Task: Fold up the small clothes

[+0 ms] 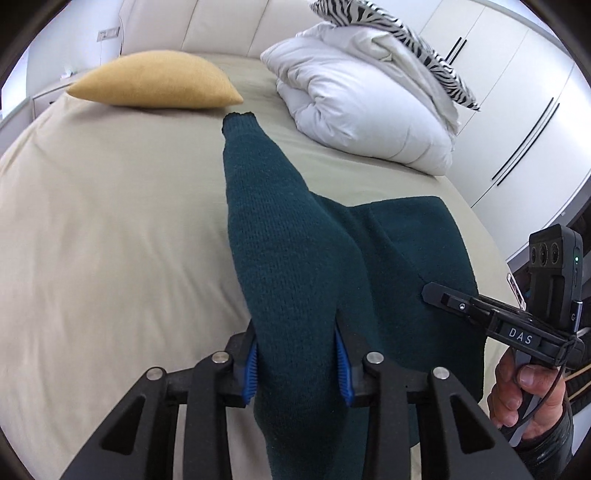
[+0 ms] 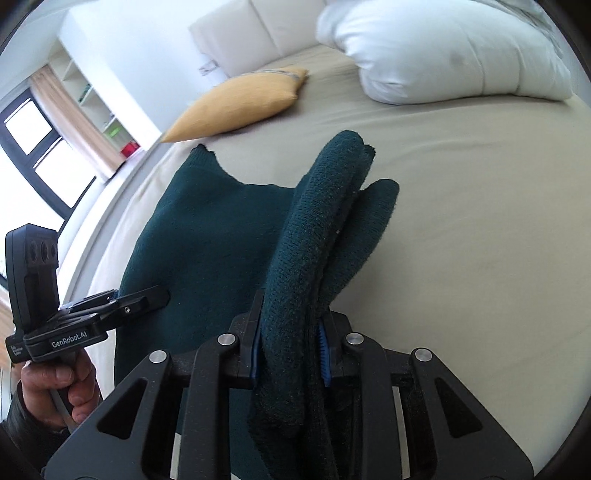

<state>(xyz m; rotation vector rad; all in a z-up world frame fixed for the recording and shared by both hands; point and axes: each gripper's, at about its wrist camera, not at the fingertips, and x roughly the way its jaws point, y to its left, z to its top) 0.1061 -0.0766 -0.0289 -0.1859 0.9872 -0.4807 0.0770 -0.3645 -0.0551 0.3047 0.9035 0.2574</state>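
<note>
The left gripper (image 1: 298,363) is clamped on a thick band of the dark green knitted sweater (image 1: 399,266), its blue ribbed pads (image 1: 252,373) pressed into the wool. The right gripper (image 2: 289,352) likewise pinches a rolled, doubled fold of it. The sweater lies spread on the smooth beige bed sheet (image 1: 110,221), near a mustard pillow (image 1: 155,81) and a puffy white duvet (image 1: 354,103).

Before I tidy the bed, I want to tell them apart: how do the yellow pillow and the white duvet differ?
The yellow pillow is one small smooth cushion lying flat; the white duvet is a much bigger, puffy, bundled heap. The pillow has nothing on it; the duvet carries a zebra-print cloth. Both rest on the beige bed near the headboard, apart from the green sweater.
</note>
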